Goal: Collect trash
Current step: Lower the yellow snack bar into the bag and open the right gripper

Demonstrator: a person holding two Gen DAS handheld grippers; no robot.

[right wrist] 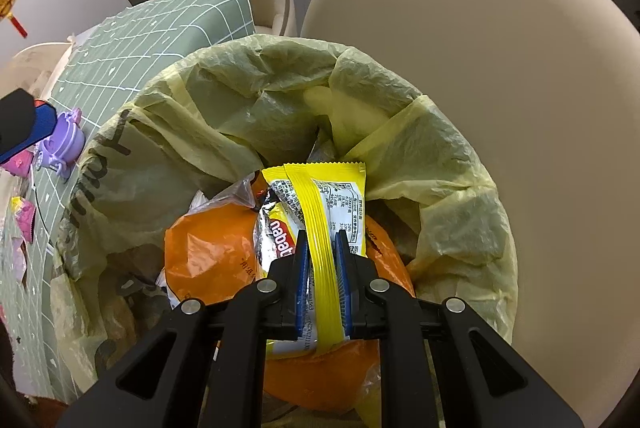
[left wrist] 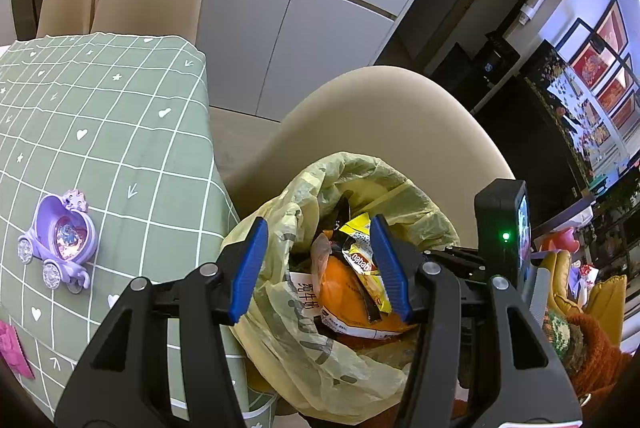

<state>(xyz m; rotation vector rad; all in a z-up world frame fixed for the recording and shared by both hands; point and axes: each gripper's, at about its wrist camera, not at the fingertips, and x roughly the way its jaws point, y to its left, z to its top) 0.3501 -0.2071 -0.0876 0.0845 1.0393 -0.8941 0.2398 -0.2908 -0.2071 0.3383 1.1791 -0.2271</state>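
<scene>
- The right gripper [right wrist: 320,268] is clamped on a yellow snack wrapper [right wrist: 316,212], its blue pads pinching the wrapper's raised back seam, in the lower centre of the right wrist view.
- The wrapper hangs over the open mouth of a bin lined with a pale yellow trash bag [right wrist: 280,88], just above an orange crisp bag [right wrist: 208,256] already lying inside.
- It looks very light and thin: a crinkly foil-lined film, limp, likely slippery on its printed face. It should drop freely once let go (though film this light could cling to a pad or drift toward the bag's rim).
- The seam or a crimped end seems the best place to hold it; the flat faces would probably slide or buckle.
- Its look: bright yellow edges, a white panel of small printed text, silver inside where it is torn open, and a red logo reading "nabati" on the part folded to the left.
- The left gripper [left wrist: 324,268] stands about half spread with nothing between its pads, in the lower centre of its own view, poised over the same bag.
- At the left of that view, a purple toy carriage [left wrist: 56,248] sits on a table under a green checked tablecloth [left wrist: 120,116].
- A beige chair back [right wrist: 500,88] fills the upper right of the right wrist view, just behind the bin.
</scene>
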